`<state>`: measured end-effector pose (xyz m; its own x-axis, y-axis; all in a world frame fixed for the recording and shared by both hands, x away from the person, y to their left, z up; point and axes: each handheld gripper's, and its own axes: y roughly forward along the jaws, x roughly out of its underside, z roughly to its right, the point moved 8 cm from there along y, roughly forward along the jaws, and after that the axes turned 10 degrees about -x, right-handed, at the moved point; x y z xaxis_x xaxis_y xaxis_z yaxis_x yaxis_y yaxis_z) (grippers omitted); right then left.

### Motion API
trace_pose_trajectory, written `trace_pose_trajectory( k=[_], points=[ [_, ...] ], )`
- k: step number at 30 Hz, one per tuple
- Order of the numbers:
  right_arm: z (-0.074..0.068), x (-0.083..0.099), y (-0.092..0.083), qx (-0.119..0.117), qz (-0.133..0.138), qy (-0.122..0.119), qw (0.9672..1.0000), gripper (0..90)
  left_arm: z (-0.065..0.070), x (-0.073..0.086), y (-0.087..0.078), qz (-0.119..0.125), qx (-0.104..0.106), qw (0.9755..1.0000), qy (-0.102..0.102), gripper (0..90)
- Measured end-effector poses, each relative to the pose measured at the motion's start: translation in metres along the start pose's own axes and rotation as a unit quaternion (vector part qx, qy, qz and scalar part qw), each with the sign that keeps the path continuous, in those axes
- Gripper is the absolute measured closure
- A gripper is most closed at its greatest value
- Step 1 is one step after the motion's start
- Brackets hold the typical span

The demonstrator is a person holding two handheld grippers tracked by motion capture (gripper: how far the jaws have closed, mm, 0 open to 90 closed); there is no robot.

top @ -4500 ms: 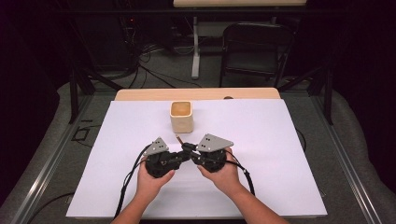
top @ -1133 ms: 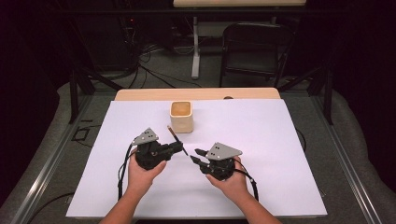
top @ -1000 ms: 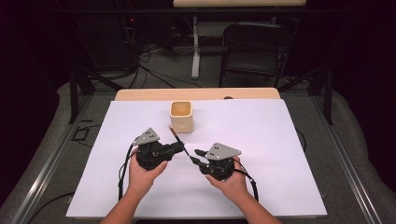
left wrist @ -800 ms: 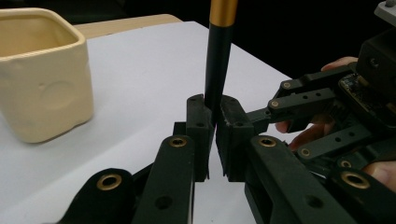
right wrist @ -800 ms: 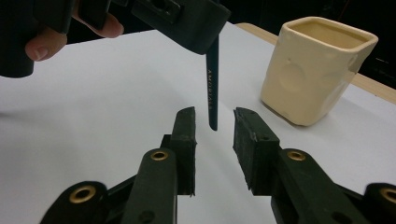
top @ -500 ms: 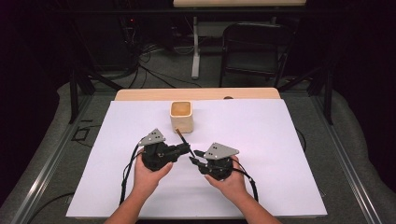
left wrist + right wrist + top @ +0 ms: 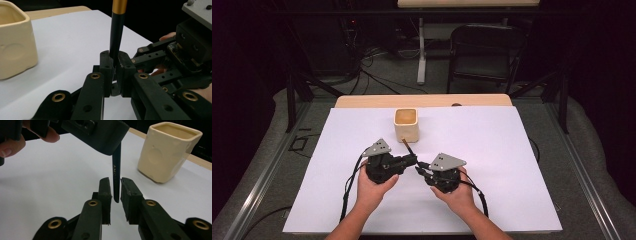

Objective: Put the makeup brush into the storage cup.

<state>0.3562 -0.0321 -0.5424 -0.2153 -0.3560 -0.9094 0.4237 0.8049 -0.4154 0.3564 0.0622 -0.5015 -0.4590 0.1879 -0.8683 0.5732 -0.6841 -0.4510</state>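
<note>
one brush (image 7: 117,32) clenched in left tool (image 7: 113,65) — right tool (image 7: 115,188) closing, not yet gripping — one cream cup (image 7: 406,124) nearby

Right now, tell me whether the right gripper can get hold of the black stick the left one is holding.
Probably yes. The stick's free end already hangs between the right gripper's jaws, which have just been closing, with slim gaps on both sides. The left gripper clamps it farther along, and nothing blocks the way.

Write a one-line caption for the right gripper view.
Right gripper, jaws just closing, brackets the black handle held by the left gripper, beside a cream cup.
</note>
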Motion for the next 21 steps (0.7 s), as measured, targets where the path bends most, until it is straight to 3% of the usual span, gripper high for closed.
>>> trace_pose_trajectory(
  k=[21],
  points=[
    [-0.0003,-0.0004,-0.0011,0.0,0.0,-0.002,1.0,85.0,-0.0002,-0.0002,0.0004,0.001,0.0,1.0,-0.004,84.1]
  ],
)
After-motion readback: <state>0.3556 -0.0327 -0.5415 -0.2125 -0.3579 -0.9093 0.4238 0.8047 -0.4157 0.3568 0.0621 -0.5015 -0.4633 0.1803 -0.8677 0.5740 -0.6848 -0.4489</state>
